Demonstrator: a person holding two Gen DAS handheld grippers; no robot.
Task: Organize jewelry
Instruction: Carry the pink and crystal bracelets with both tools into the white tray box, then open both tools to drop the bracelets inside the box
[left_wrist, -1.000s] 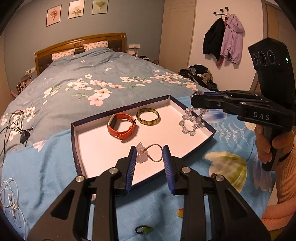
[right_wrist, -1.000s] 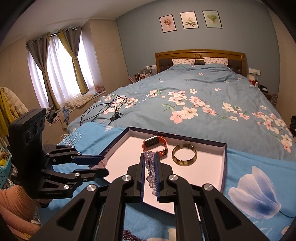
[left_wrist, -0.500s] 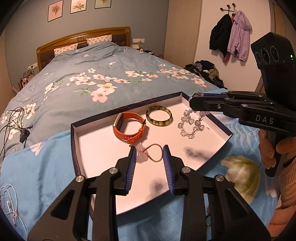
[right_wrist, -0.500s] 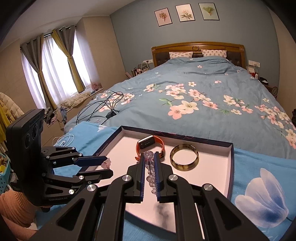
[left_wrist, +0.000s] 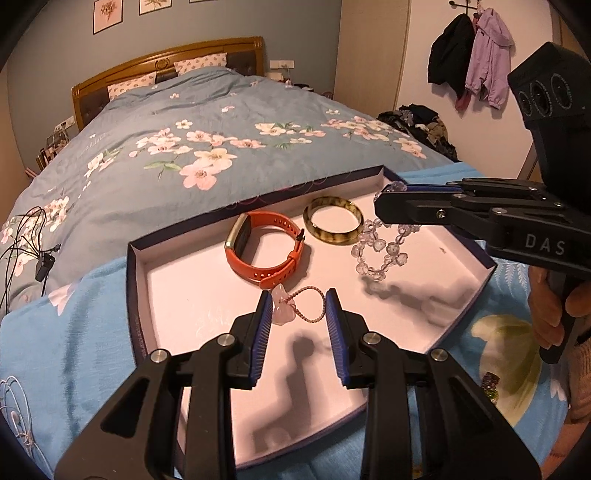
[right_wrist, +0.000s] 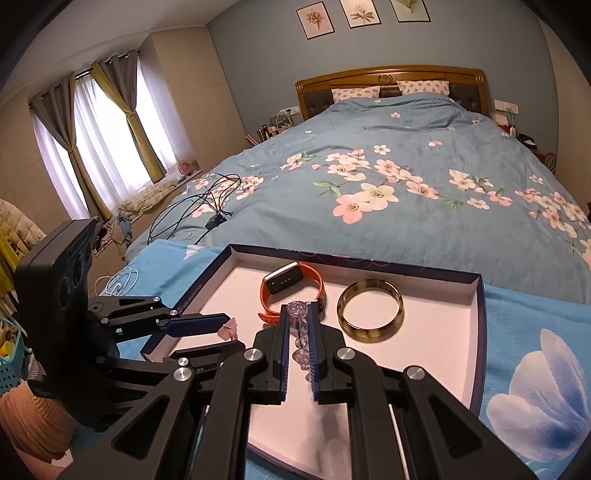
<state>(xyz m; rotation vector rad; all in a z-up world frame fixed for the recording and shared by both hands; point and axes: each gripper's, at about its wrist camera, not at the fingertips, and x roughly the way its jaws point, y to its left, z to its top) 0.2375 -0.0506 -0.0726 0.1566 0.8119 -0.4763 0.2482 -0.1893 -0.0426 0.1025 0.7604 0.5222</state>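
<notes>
clear bead bracelet (left_wrist: 380, 251) hanging over tray (left_wrist: 136, 254), right claw (right_wrist: 299, 354) clamping it; left claw (left_wrist: 297, 325) spread around pink pendant (left_wrist: 282, 312). watch (left_wrist: 264, 245), bangle (left_wrist: 332, 225) lying inside; bracelet awaiting placing.

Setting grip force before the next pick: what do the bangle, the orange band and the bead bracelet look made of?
Bangle: hard and glossy, mottled olive-brown like horn, resin or stone; which one is unclear. Orange band: matte, flexible-looking silicone or rubber, with punched strap holes and a dark screen. Bead bracelet: clear faceted beads, glass or acrylic, hanging from the right gripper.
</notes>
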